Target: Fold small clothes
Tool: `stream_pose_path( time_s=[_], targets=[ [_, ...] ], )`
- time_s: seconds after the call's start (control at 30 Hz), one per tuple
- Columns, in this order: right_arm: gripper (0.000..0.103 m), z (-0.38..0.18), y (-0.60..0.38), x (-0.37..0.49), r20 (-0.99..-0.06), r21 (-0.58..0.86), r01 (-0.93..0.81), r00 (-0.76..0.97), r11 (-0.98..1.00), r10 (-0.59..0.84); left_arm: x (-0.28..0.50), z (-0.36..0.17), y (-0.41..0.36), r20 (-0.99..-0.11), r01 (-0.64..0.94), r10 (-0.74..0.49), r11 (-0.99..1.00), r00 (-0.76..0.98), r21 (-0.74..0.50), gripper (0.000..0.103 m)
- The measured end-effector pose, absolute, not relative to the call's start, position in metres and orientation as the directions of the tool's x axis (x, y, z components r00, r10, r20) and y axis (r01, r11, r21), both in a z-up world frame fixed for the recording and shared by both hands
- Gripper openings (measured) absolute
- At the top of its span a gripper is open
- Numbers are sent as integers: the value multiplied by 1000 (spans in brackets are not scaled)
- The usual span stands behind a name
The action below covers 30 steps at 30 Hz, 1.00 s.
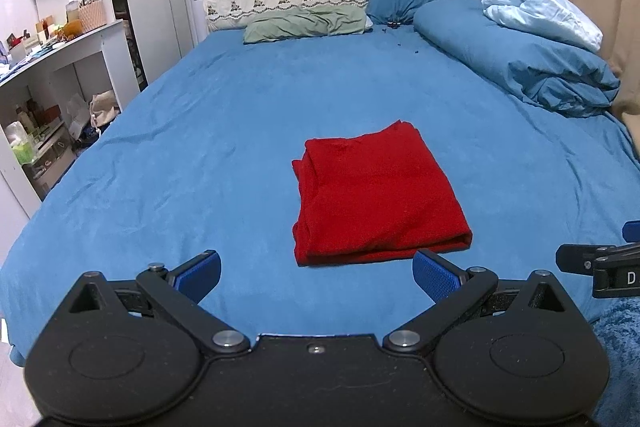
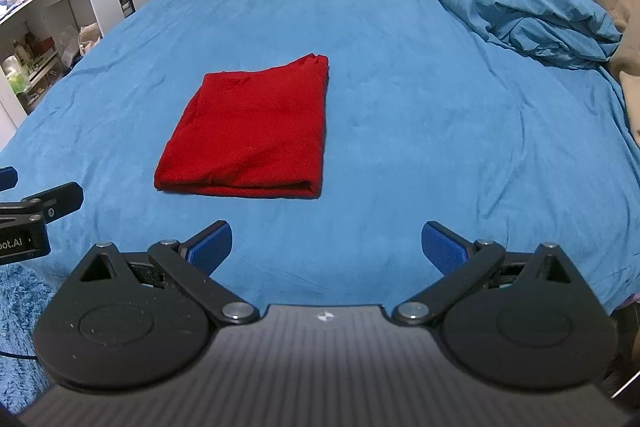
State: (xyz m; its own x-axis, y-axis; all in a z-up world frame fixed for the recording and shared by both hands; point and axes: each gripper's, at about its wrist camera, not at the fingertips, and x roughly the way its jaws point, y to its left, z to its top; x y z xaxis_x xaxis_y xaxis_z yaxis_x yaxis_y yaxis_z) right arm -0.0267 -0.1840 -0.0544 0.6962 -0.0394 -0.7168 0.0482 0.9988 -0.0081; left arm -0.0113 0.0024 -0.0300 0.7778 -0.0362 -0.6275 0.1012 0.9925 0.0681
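Both grippers, left gripper and right gripper, spread, empty; folded red garment type unclear.

A blue-sheeted bed is filling the room; a white shelf unit (cluttered, contents probably toiletries) is standing beside it.

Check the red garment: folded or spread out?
Folded. The red garment lies as a compact rectangle on the bed, layered edges showing.
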Motion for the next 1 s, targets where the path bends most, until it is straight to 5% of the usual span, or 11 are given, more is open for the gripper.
stream_pose_path(
  time_s=[1.0],
  targets=[
    [103,-53,-180,-28,-725,-2,51,687,999,-37,-6,-28,5,-625,95,-31,993,780,69,103]
  ],
)
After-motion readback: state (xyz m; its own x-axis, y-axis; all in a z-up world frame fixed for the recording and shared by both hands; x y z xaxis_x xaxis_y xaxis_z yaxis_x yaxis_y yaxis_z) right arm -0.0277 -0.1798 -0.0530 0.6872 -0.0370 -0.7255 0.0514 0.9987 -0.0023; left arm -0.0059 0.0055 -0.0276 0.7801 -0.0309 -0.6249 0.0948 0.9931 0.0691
